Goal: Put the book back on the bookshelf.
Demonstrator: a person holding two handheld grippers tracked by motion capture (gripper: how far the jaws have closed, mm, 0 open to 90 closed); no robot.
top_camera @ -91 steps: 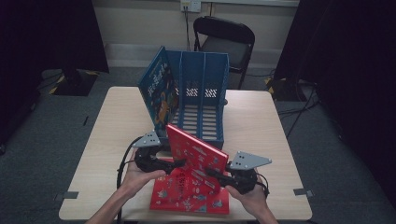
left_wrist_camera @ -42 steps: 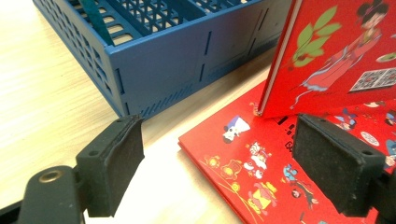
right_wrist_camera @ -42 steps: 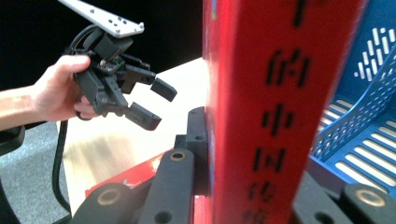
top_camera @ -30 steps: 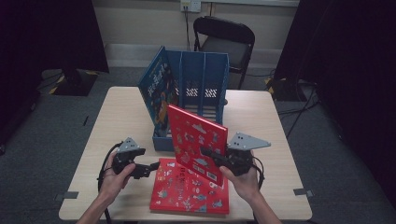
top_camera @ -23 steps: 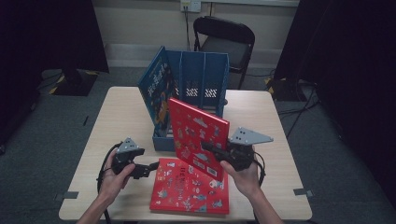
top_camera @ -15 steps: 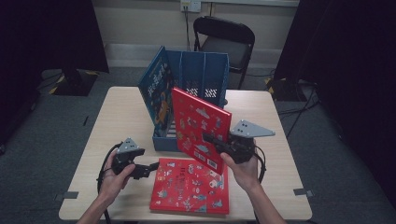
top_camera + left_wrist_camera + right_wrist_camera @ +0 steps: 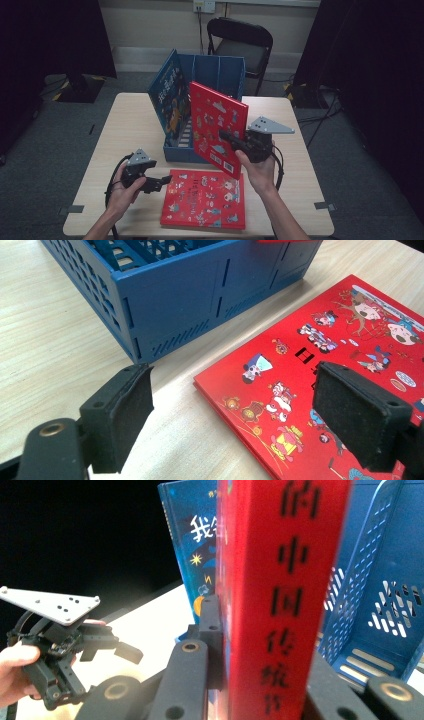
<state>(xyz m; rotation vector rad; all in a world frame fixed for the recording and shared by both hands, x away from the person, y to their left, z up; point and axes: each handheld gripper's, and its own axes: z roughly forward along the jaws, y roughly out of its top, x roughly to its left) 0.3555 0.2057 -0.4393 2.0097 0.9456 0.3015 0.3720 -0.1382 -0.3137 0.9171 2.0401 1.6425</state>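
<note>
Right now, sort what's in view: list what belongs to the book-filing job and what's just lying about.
In the job:
- right gripper, clamped on the raised red book
- blue file rack, with a blue book standing in it
- flat red book on the table
- left gripper, open

Lying about:
- black folding chair

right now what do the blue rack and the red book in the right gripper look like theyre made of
Blue rack: looks like moulded matte plastic, with slotted, perforated walls. Red book clamped in the right gripper: seems a hardcover, stiff board with a smooth printed, slightly glossy cover; its thick flat spine shows in the right gripper view.
</note>
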